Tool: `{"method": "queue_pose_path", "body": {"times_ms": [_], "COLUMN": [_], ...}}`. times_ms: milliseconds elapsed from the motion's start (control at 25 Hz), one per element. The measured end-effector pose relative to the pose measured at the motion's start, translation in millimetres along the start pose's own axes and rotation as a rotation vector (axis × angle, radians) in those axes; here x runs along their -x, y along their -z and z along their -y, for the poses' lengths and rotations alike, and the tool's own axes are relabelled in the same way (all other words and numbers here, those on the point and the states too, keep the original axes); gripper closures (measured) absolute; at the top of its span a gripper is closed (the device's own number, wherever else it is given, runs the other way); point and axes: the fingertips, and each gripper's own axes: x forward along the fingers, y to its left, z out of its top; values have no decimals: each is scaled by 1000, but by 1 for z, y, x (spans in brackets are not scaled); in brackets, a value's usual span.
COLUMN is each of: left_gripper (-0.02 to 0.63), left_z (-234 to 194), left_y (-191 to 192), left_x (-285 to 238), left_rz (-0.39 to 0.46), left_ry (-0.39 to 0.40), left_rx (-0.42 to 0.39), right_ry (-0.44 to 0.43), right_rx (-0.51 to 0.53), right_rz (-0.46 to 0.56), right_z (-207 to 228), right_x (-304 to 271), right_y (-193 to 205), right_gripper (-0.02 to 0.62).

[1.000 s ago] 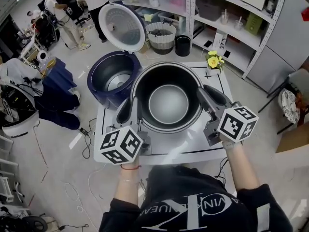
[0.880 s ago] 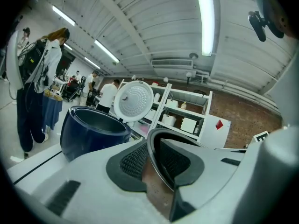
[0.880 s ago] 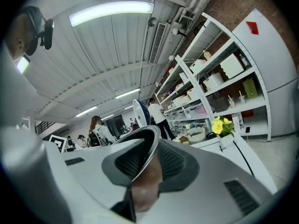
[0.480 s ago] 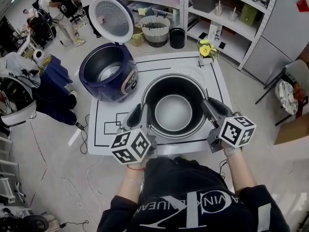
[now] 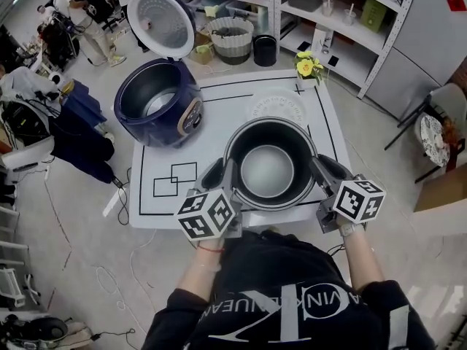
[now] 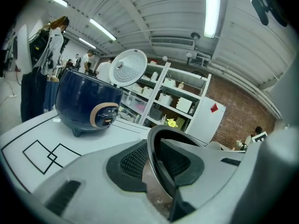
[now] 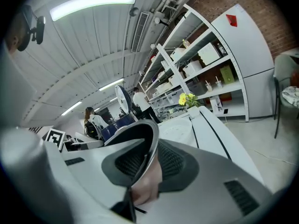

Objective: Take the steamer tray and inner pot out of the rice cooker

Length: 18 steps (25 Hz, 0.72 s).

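Note:
The black inner pot [image 5: 267, 168] hangs just over the near right part of the white table [image 5: 219, 119], held by its rim from both sides. My left gripper [image 5: 222, 175] is shut on the pot's left rim [image 6: 153, 171], one pad inside and one outside. On the opposite rim [image 7: 150, 155], my right gripper [image 5: 325, 170] is shut the same way. The dark blue rice cooker [image 5: 157, 100] stands at the table's far left with its lid [image 5: 160, 22] up and its well bare. A white steamer tray [image 5: 276, 108] lies flat behind the pot.
A small vase of yellow flowers [image 5: 306, 65] stands at the table's far right corner. Black outlined squares [image 5: 174, 181] mark the table left of the pot. Shelves [image 5: 343, 28] with bins run behind the table. People [image 5: 80, 20] stand at the far left.
Both grippers have come down and toward me with the pot between them, from over the table's middle to low over its near right part. The cooker has stayed put.

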Motion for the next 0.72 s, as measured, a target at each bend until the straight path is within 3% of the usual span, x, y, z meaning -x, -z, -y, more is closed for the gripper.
{"method": "queue_pose_path", "body": {"times_ms": [360,720], "left_gripper": [522,522], "left_z": [11,31], "left_y": [22,28], "left_x": [-19,-33], "left_rz": [-93,-124], "left_ry": [38,90], "left_rx": [30,6], "right_ry": [63,121], "right_rx": [-41,-43], "right_rz": [8,43], "right_z": [24,48], "right_x": [7,15], "right_y": [0,-9], "right_gripper": [514,514]}}
